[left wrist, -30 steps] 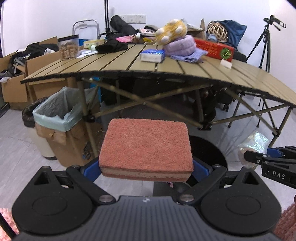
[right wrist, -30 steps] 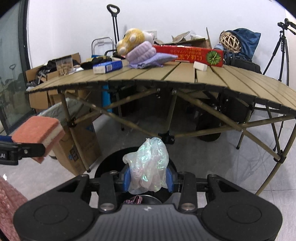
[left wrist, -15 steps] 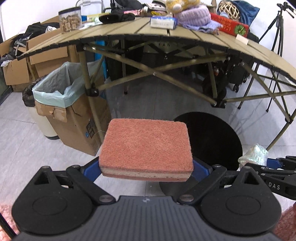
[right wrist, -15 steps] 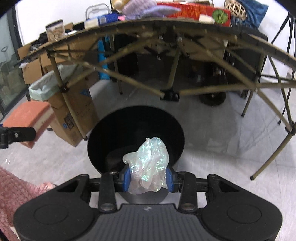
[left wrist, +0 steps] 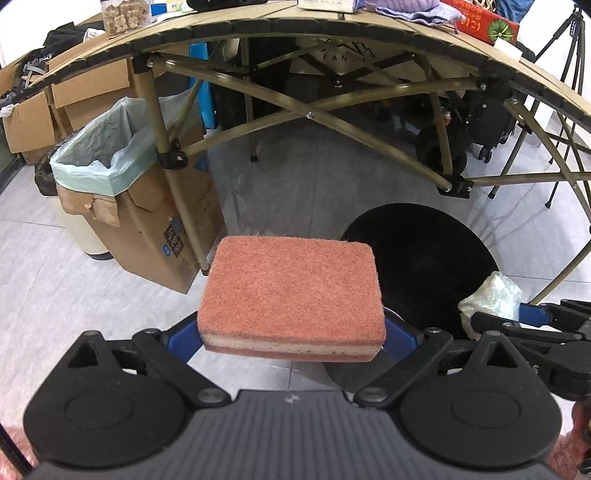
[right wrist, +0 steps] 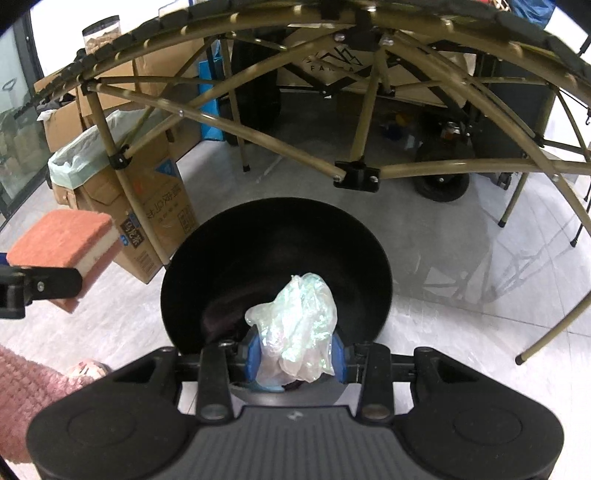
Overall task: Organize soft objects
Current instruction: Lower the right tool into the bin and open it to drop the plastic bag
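Both grippers have dropped below the tabletop point(left wrist: 369, 27) toward the black round bin point(right wrist: 277, 236) on the floor. Left gripper point(left wrist: 291, 334) fingers clamp the orange sponge point(left wrist: 291, 288) beside it; right gripper point(right wrist: 295, 354) fingers pinch the crumpled iridescent plastic bag point(right wrist: 299, 325) over its opening.

Rough, fibrous scouring sponge point(left wrist: 291, 291); crinkled, iridescent plastic bag point(right wrist: 299, 325); matt black bin point(right wrist: 277, 236); glossy tiled floor point(right wrist: 461, 295); corrugated cardboard box point(left wrist: 155, 229)
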Tool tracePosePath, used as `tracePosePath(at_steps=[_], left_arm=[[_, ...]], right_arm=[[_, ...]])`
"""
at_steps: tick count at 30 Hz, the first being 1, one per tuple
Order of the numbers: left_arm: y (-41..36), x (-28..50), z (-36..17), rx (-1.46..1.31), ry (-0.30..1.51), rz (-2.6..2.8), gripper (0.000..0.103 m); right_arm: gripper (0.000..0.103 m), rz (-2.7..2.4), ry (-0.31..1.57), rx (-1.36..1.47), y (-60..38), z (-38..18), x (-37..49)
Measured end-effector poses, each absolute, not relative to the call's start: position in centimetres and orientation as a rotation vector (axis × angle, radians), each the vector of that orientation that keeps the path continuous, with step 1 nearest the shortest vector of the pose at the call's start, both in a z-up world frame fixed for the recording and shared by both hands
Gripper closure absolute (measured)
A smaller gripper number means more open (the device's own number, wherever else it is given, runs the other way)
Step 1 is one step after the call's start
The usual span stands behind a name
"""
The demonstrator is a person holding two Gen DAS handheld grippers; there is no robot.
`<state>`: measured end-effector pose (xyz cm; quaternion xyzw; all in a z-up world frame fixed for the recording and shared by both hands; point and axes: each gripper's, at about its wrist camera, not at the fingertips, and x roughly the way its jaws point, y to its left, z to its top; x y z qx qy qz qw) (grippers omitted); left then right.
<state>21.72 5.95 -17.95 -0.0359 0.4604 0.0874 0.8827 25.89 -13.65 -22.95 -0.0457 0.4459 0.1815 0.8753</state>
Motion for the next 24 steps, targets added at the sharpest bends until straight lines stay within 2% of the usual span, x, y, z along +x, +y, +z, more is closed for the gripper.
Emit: tracePosePath(at_steps=[18, 24], left_arm=[[6.1, 24.5, -18.8, -0.040, 0.969, 0.203, 0.005], [5.8, 24.4, -18.7, -0.021, 0.956, 0.194, 0.005]], right_arm=[[0.065, 0.383, 0.945, -0.130, -11.9, -26.0, 29.5], [0.056, 0.392, 0.945, -0.122, -11.9, -26.0, 29.7]])
